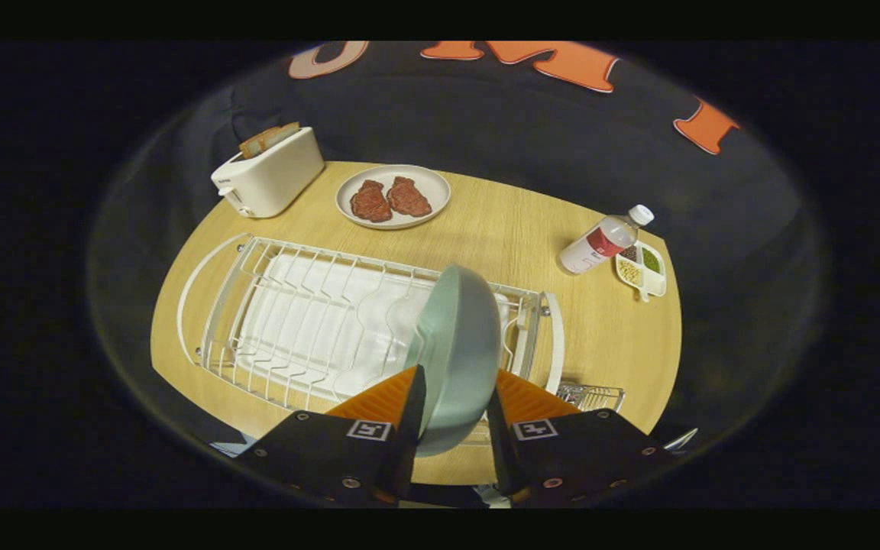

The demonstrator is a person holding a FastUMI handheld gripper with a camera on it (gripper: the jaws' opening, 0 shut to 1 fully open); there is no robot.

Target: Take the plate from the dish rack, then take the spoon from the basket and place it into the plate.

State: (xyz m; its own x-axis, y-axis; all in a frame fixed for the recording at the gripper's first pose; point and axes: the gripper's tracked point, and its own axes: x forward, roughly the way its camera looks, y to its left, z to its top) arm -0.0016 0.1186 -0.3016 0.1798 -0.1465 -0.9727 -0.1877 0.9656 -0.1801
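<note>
**Bystander objects on the wooden table**

A round wooden table (pixel 486 229) carries several items. At its far left corner stands a white toaster (pixel 268 182) with two slices of bread (pixel 268 139) upright in its slots. Just beside it sits a pale plate (pixel 393 196) bearing two reddish-brown pieces of meat (pixel 389 200) — side by side, touching or nearly so. Well apart, at the right edge, a white-capped bottle (pixel 600 243) lies tilted against a small white divided dish (pixel 642 270) — its compartments hold yellow, green and dark grains.

tongs (pixel 455 397) clamping plate (pixel 459 344), above dish rack (pixel 257 305)
</note>
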